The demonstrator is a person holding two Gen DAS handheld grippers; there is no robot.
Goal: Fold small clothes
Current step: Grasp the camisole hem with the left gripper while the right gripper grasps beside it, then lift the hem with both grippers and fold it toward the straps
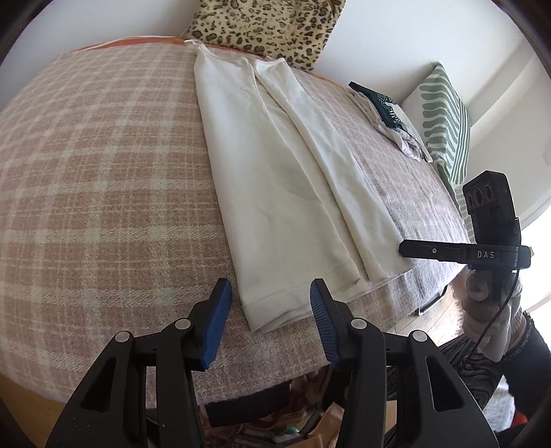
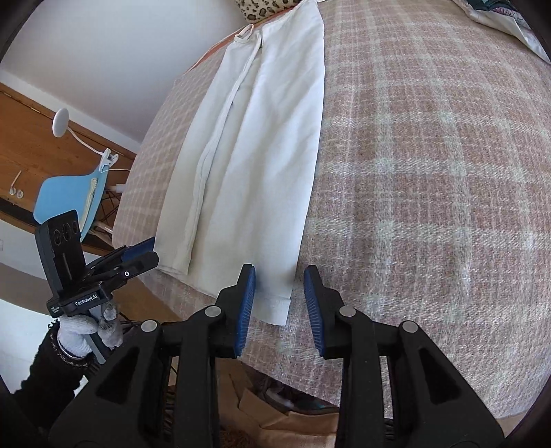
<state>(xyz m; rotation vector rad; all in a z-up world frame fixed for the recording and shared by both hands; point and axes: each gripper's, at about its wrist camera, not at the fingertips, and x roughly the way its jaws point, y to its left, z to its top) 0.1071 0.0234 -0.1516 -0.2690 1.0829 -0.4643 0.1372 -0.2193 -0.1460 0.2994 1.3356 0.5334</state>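
A white garment point(image 1: 275, 179) lies folded lengthwise into a long strip on the pink plaid blanket point(image 1: 103, 172). It runs from the far edge to the near edge, with its hem nearest me. My left gripper point(image 1: 270, 299) is open and empty, its jaws either side of the hem's left corner, just above it. My right gripper point(image 2: 279, 293) is open and empty at the hem's right corner. The garment also shows in the right wrist view point(image 2: 255, 155). The right gripper appears from the side in the left wrist view point(image 1: 413, 250), and the left one in the right wrist view point(image 2: 144, 253).
A leopard-print cushion point(image 1: 268, 27) sits at the far edge. A small pile of folded clothes point(image 1: 385, 113) and a green striped pillow point(image 1: 444, 117) lie at the far right. A blue chair point(image 2: 72, 193) stands left of the bed. Bags lie on the floor below the near edge.
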